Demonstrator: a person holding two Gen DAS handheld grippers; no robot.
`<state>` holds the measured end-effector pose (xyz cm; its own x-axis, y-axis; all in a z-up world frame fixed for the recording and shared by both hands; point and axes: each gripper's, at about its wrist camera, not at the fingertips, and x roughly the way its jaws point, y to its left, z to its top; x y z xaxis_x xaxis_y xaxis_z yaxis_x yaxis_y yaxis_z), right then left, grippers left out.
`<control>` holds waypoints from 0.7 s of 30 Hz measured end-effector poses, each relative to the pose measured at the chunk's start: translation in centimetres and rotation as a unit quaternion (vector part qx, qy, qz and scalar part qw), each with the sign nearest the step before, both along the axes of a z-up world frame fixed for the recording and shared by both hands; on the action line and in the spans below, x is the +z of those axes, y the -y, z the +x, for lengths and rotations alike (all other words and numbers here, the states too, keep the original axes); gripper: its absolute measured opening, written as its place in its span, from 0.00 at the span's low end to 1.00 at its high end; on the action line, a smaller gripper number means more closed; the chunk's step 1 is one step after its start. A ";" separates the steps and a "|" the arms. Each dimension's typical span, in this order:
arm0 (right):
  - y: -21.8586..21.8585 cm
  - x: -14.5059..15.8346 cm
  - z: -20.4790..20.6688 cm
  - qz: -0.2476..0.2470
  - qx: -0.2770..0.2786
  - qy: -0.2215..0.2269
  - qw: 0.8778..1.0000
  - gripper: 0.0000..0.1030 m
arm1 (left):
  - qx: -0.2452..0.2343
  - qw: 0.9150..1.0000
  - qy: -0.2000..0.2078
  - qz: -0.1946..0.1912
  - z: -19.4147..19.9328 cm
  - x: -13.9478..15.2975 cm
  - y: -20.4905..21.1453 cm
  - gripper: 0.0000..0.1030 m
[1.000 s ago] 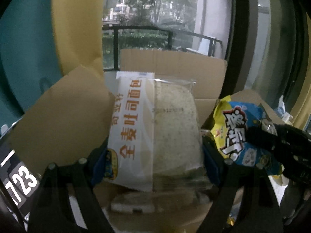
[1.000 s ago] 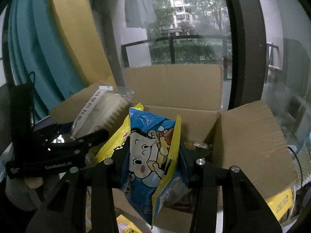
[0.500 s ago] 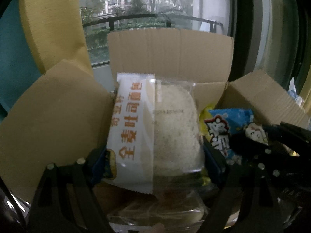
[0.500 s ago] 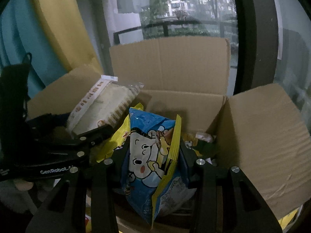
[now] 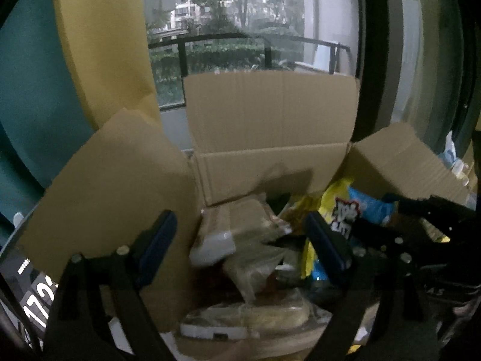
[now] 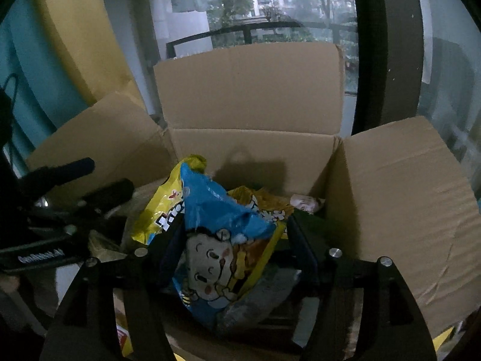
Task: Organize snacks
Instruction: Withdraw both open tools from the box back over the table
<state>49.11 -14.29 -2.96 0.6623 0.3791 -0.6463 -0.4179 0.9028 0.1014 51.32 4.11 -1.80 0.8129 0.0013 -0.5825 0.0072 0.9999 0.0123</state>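
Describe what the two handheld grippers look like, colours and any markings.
Both the left gripper and the right gripper have black, angular frames with silver screws and dark blue pads on their fingers. White lettering runs along the left gripper's side in the right wrist view.

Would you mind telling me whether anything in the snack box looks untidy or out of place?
The snacks in the cardboard box lie in a loose heap. The blue and yellow chip bag stands crumpled and tilted between the right gripper's opening jaws, leaning on other packets.
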 end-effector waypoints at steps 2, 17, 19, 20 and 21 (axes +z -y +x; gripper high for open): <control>0.0 0.2 -0.2 -0.003 0.000 0.007 1.000 0.69 | 0.000 1.000 0.006 -0.005 -0.7 0.5 -0.2 0.86; 1.2 3.6 -5.3 -0.015 -0.002 0.056 0.998 0.69 | -0.008 0.999 0.033 -0.019 -6.7 3.3 -0.3 0.87; 1.4 4.0 -6.5 -0.017 -0.004 0.059 0.998 0.69 | -0.007 0.999 0.034 -0.022 -7.9 3.6 -0.4 0.87; 1.5 3.9 -7.0 -0.016 -0.003 0.058 0.998 0.69 | -0.007 0.999 0.035 -0.023 -8.5 3.7 -0.6 0.87; 1.8 4.0 -7.6 -0.015 -0.002 0.058 0.998 0.69 | -0.006 0.999 0.037 -0.024 -9.1 3.8 -0.7 0.87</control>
<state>41.49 -16.04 1.00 0.7355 0.3569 -0.5759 -0.4208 0.9068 0.0246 42.24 4.78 2.02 0.8532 -0.0355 -0.5203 0.0206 0.9992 -0.0343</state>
